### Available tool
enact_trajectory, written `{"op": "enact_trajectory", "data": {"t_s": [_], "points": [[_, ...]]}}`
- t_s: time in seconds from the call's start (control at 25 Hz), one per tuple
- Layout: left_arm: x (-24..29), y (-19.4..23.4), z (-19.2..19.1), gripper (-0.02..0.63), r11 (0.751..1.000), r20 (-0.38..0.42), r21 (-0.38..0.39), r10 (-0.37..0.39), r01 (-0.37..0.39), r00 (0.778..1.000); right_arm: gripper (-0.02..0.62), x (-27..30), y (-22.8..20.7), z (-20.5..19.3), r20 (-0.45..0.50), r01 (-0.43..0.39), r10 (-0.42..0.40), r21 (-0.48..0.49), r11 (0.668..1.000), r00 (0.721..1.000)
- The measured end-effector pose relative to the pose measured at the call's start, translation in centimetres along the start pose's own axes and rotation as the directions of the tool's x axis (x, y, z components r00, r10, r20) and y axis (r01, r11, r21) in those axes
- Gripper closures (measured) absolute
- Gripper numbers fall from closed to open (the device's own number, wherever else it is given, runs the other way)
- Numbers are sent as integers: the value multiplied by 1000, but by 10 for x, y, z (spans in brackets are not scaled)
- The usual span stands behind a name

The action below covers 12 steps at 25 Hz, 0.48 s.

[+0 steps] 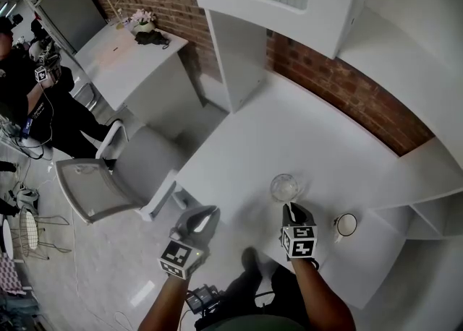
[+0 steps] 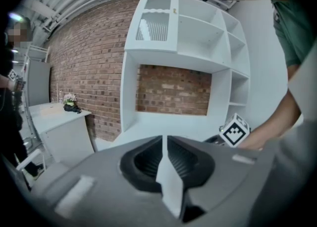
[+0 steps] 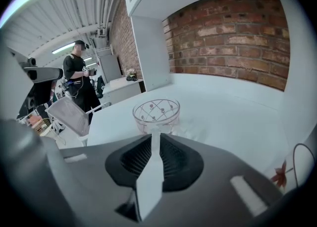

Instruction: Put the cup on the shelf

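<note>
A clear glass cup (image 1: 284, 187) with a red pattern stands upright on the white table (image 1: 289, 134). In the right gripper view the cup (image 3: 156, 112) is directly ahead, its near rim at the jaw tips. My right gripper (image 1: 289, 208) (image 3: 156, 131) sits against the cup's near side, jaws drawn in on its rim. My left gripper (image 1: 210, 214) (image 2: 163, 139) hovers off the table's front left edge, jaws together with nothing between them. The white shelf unit (image 2: 198, 47) rises behind the table against the brick wall, and its lower shelves (image 1: 434, 207) lie to the right.
A white mug (image 1: 346, 225) (image 3: 302, 164) stands on the table just right of my right gripper. A grey chair (image 1: 94, 185) sits on the floor to the left. A second white table (image 1: 123, 55) and a person (image 1: 22, 84) are at the far left.
</note>
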State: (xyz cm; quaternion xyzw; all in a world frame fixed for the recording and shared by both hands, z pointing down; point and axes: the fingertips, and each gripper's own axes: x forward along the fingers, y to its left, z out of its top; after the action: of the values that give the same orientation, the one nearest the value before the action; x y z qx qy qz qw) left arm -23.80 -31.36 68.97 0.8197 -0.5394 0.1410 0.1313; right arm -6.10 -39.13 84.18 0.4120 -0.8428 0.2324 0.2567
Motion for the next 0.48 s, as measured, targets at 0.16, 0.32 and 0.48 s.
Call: {"op": "enact_trajectory", "data": {"t_s": [0.16, 0.32, 0.48], "points": [[-1, 1, 3, 577, 1000, 11, 4, -6, 6, 1000, 540, -7, -2, 10, 26, 10, -10, -18, 1000, 1000], [-2, 1, 10, 577, 1000, 25, 8, -14, 14, 1000, 540, -20, -5, 25, 57, 26, -24, -35, 999, 998], [-5, -2, 22, 577, 1000, 46, 14, -26, 25, 999, 540, -39, -7, 43, 88, 44, -39, -51, 998, 995]]}}
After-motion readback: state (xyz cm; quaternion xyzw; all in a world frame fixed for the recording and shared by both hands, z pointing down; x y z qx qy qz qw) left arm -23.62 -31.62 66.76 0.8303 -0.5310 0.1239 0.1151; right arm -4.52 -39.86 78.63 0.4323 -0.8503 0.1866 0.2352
